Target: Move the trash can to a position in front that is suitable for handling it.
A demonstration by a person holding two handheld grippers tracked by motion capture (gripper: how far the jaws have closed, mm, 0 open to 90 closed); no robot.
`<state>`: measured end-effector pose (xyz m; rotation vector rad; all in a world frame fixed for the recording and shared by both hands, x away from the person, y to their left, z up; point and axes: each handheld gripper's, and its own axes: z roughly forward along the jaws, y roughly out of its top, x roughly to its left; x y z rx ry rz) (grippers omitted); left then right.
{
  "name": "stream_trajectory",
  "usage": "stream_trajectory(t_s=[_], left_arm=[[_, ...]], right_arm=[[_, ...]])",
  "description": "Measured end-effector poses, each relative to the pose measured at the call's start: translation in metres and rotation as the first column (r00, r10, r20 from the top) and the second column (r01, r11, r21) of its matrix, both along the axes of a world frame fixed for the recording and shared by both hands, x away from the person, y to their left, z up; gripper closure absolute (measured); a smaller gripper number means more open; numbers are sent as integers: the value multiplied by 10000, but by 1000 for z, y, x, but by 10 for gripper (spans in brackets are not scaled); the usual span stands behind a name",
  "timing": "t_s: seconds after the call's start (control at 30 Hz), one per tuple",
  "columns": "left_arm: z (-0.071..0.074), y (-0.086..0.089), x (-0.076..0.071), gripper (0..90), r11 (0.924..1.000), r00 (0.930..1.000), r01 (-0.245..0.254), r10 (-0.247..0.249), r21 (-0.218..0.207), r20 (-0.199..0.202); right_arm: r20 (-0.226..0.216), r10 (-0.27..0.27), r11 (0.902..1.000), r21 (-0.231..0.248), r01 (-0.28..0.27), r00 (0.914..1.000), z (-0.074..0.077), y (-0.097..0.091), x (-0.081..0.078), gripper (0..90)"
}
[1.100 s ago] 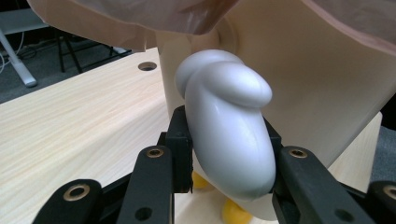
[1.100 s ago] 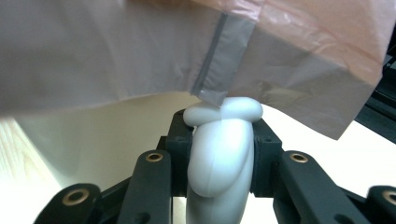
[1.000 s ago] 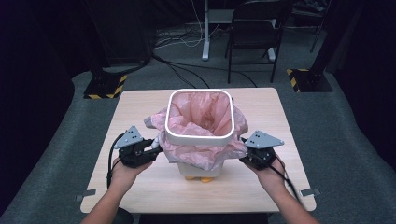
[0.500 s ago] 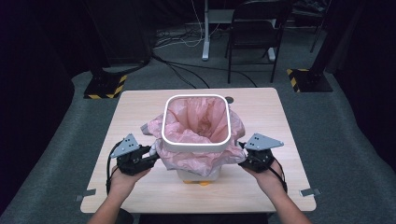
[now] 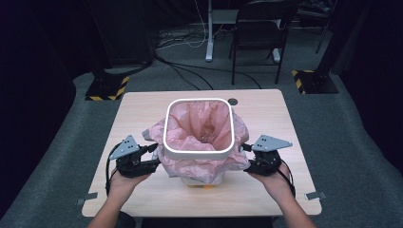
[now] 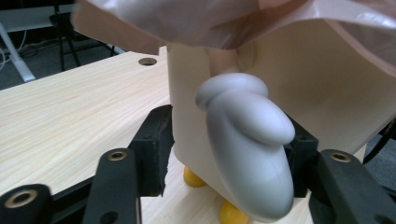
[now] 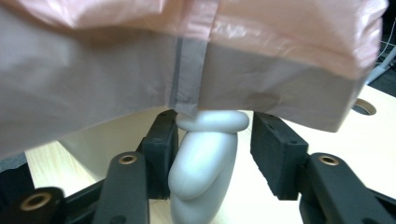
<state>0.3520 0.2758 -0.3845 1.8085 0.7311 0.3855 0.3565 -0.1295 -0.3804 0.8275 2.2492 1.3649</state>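
Observation:
A cream bin point(image 5: 203, 177) with a white ring rim point(image 5: 198, 153) and a pink bag liner point(image 5: 199, 123) stands on its yellow feet point(image 6: 194, 177) in the middle of the wooden table point(image 5: 142, 111). My left gripper point(image 5: 151, 156) is at its left side and my right gripper point(image 5: 247, 159) at its right side. In the left gripper view the bin's grey-white side handle point(image 6: 247, 158) stands between the jaws of the left gripper point(image 6: 228, 151). The other handle point(image 7: 205, 154) stands between the jaws of the right gripper point(image 7: 218, 156), under the bag's overhang point(image 7: 140, 70). Both pairs of jaws have just been opening, and a gap shows beside each handle.
A round cable hole point(image 5: 232, 101) lies in the table behind the bin. Beyond the table stand a black chair point(image 5: 261, 33), a desk leg point(image 5: 209, 28) and two stands with yellow-black striped bases point(image 5: 107, 88). Cables run across the dark floor.
The bin has come down a little and toward the near edge. Both grippers came down with it, and the left one moved a little to the left.

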Motion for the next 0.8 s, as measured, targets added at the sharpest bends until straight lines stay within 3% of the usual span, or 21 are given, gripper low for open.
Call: stream_trajectory(t_s=[0.13, 0.43, 0.63, 0.8], left_arm=[[5, 6, -2, 413, 10000, 9999, -13, 13, 0, -147], [17, 19, -11, 396, 9998, 9999, -108, 107, -157, -36], [26, 25, -17, 396, 9998, 9998, -177, 178, -33, 70], [33, 35, -22, 402, 9988, 9992, -304, 313, -381, 232]], right_arm=[[-63, -30, 10000, -70, 30, 10000, 5, -6, -3, 475], [-152, 82, 9996, -271, -86, 9999, 10, -19, -11, 463], [-201, 196, 9994, -287, -202, 9996, 15, -28, -15, 458], [-90, 150, 9987, -480, -154, 9998, 22, -35, -22, 462]])
